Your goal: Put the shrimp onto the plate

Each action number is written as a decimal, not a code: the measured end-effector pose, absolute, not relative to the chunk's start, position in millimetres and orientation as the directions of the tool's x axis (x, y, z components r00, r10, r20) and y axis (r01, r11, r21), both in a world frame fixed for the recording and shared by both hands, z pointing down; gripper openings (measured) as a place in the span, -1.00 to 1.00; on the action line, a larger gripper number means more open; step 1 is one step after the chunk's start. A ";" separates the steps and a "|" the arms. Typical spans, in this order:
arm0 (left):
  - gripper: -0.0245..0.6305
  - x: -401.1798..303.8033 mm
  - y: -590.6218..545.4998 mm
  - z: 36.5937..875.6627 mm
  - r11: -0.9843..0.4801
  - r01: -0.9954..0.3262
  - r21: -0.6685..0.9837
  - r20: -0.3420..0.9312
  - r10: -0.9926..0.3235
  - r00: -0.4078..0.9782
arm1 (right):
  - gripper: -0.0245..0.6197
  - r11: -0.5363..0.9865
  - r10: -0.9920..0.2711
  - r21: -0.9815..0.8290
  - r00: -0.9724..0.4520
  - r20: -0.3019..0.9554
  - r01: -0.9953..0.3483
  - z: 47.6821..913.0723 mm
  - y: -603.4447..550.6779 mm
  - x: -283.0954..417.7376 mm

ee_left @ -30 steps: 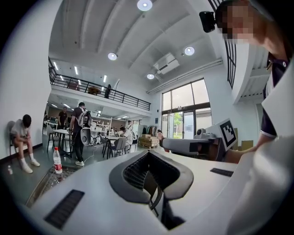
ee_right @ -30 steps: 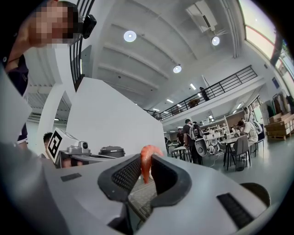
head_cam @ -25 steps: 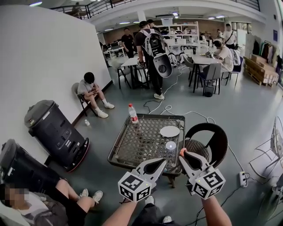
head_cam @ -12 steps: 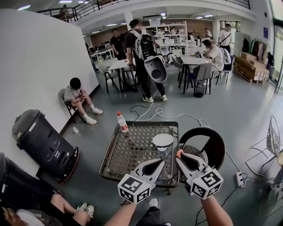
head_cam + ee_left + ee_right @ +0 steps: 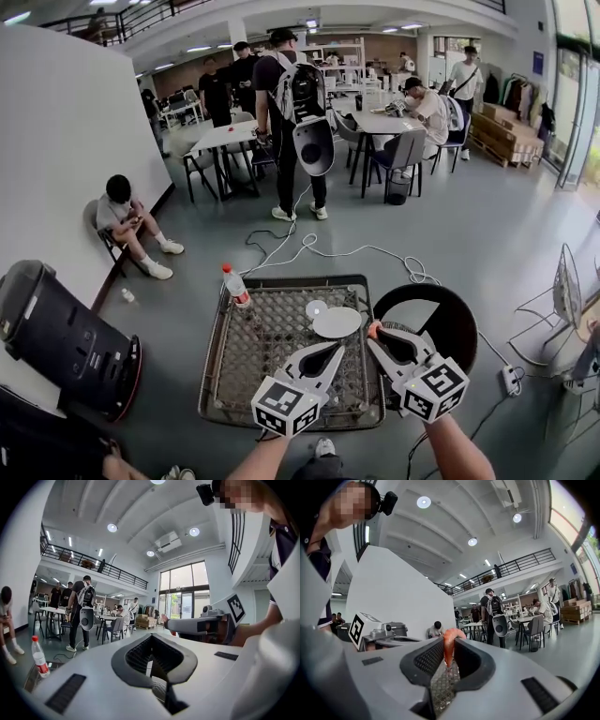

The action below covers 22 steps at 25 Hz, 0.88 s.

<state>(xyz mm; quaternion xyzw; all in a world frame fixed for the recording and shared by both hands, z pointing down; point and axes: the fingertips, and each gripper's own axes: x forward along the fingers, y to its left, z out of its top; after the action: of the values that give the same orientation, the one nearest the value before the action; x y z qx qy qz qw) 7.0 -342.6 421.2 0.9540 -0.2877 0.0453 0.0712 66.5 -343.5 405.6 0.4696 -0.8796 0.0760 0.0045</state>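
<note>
A large indoor hall with a grey floor, seen from above. In the foreground stands a low square surface [image 5: 253, 356] with a dark rim and a woven mesh top. A round dark chair [image 5: 445, 314] sits against its right side, and a black bin-shaped machine [image 5: 56, 337] stands well apart on the left. People sit and stand at desks further back.

Two hand-held tools reach in from the bottom edge. The left tool [image 5: 336, 351] points over the near part of the mesh; its jaws meet at the tips with nothing between them. The right tool [image 5: 377, 335] is closed on the shrimp [image 5: 448, 646].

A white plate [image 5: 337, 322] lies on the far right part of the mesh, with a smaller pale disc [image 5: 316, 307] just beside it. A clear bottle [image 5: 235, 284] with a red cap stands upright at the far left corner.

The orange shrimp [image 5: 374, 329] is pinched at the right tool's tips, just beside the plate's right rim — not on the plate.
</note>
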 end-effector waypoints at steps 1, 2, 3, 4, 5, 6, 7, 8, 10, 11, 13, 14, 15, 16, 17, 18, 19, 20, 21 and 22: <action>-0.90 5.6 -351.9 422.1 -0.827 -0.551 0.114 0.125 -0.538 0.834 | -0.70 0.542 -0.829 -0.126 -0.553 0.086 -0.831 406.8 -352.4 65.7; -0.90 4.6 -360.8 423.6 -0.828 -0.547 0.118 0.122 -0.535 0.836 | -0.70 0.536 -0.831 -0.121 -0.548 0.094 -0.835 408.6 -360.8 65.4; -0.90 4.1 -368.8 426.2 -0.830 -0.545 0.121 0.120 -0.533 0.838 | -0.70 0.531 -0.834 -0.117 -0.542 0.103 -0.840 412.0 -368.6 65.8; -0.90 3.8 -376.0 429.9 -0.831 -0.543 0.124 0.121 -0.530 0.839 | -0.70 0.524 -0.837 -0.114 -0.535 0.113 -0.844 416.6 -375.4 66.6; -0.90 3.5 -382.0 434.3 -0.831 -0.541 0.127 0.125 -0.528 0.840 | -0.70 0.519 -0.839 -0.114 -0.530 0.122 -0.847 422.0 -381.3 67.3; -0.90 3.3 -386.7 439.2 -0.831 -0.541 0.131 0.132 -0.526 0.840 | -0.70 0.516 -0.839 -0.115 -0.528 0.132 -0.849 428.1 -386.3 67.6; -0.90 3.3 -390.9 444.3 -0.829 -0.543 0.136 0.142 -0.526 0.839 | -0.70 0.515 -0.837 -0.116 -0.528 0.144 -0.849 434.5 -391.1 68.0; -0.90 4.0 -395.2 449.3 -0.827 -0.546 0.139 0.153 -0.526 0.836 | -0.70 0.516 -0.834 -0.116 -0.528 0.158 -0.849 440.9 -396.6 68.9; -0.90 7.5 -406.4 458.4 -0.820 -0.555 0.141 0.173 -0.532 0.829 | -0.70 0.514 -0.829 -0.111 -0.526 0.189 -0.850 453.7 -411.0 74.3; -0.90 9.9 -412.6 462.8 -0.815 -0.562 0.141 0.182 -0.537 0.824 | -0.70 0.516 -0.825 -0.106 -0.526 0.205 -0.850 460.4 -419.2 78.0; -0.90 13.9 -424.9 472.9 -0.798 -0.586 0.139 0.203 -0.557 0.806 | -0.70 0.529 -0.810 -0.097 -0.535 0.239 -0.843 476.7 -435.0 83.9; -0.90 14.7 -431.0 478.6 -0.787 -0.601 0.138 0.213 -0.569 0.794 | -0.70 0.538 -0.799 -0.097 -0.544 0.257 -0.837 486.9 -442.7 85.1; -0.90 15.0 -437.3 484.5 -0.777 -0.614 0.140 0.220 -0.580 0.784 | -0.70 0.548 -0.787 -0.098 -0.552 0.277 -0.831 498.2 -450.8 85.5; -0.90 15.2 -443.4 491.1 -0.767 -0.625 0.144 0.226 -0.589 0.776 | -0.70 0.558 -0.773 -0.096 -0.559 0.299 -0.824 510.5 -459.3 85.3; -0.90 15.4 -448.9 498.5 -0.759 -0.634 0.148 0.232 -0.596 0.768 | -0.70 0.569 -0.759 -0.092 -0.565 0.323 -0.817 523.8 -467.8 84.4; -0.90 15.2 -453.6 506.9 -0.751 -0.643 0.151 0.242 -0.603 0.761 | -0.70 0.580 -0.744 -0.087 -0.570 0.349 -0.810 537.8 -475.8 82.8; -0.90 14.7 -457.3 515.7 -0.742 -0.652 0.155 0.254 -0.608 0.752 | -0.70 0.592 -0.726 -0.086 -0.576 0.375 -0.802 552.5 -483.0 80.3; -0.90 14.0 -460.3 524.3 -0.733 -0.661 0.162 0.268 -0.612 0.744 | -0.70 0.603 -0.707 -0.087 -0.582 0.402 -0.793 567.6 -489.5 77.4; -0.90 13.2 -462.9 532.1 -0.725 -0.667 0.171 0.280 -0.614 0.738 | -0.70 0.612 -0.688 -0.091 -0.585 0.429 -0.786 582.8 -495.6 74.4; -0.90 12.2 -465.5 539.1 -0.717 -0.673 0.181 0.290 -0.615 0.733 | -0.70 0.619 -0.669 -0.095 -0.587 0.456 -0.779 597.8 -501.7 71.3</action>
<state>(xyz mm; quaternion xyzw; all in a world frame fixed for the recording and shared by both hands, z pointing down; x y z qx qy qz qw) 12.2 -465.5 539.1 0.9206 -0.3500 0.1051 0.1380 71.3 -501.7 597.8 0.4118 -0.8792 0.1439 0.1918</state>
